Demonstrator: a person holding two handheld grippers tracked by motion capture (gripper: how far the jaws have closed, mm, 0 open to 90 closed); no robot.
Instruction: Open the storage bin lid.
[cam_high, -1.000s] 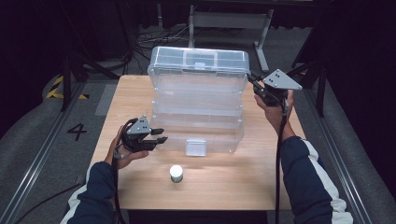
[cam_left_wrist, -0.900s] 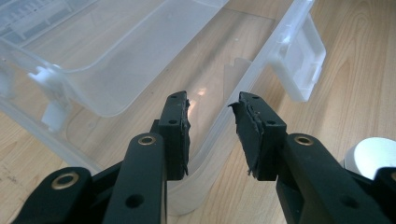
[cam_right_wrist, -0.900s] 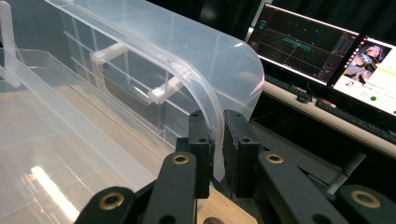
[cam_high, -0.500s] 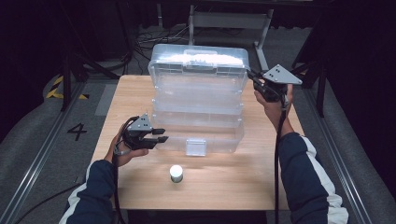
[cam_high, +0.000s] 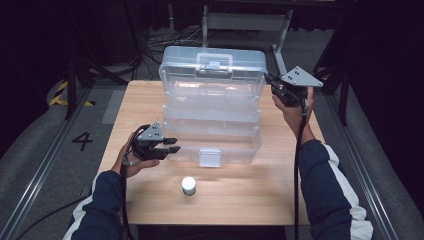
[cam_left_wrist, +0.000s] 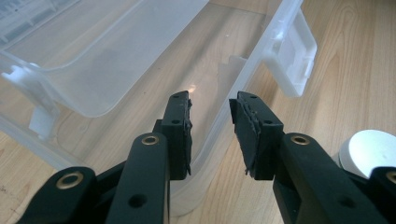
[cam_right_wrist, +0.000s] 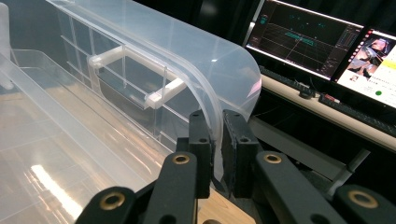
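Glossy clear plastic box (cam_high: 212, 107), seemingly matt wood table (cam_high: 240, 200)

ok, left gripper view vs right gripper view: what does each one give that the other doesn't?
Left gripper view: front latch of the clear plastic box and a small white-capped jar on the wooden table; the left gripper is open at the box's front wall. Right gripper view: the right gripper shut on the raised lid; monitors behind. Both: the clear box.

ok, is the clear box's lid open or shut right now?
Open. The lid stands raised behind the clear box, whose trays are exposed. The right gripper has its jaws clamped on the lid's edge.
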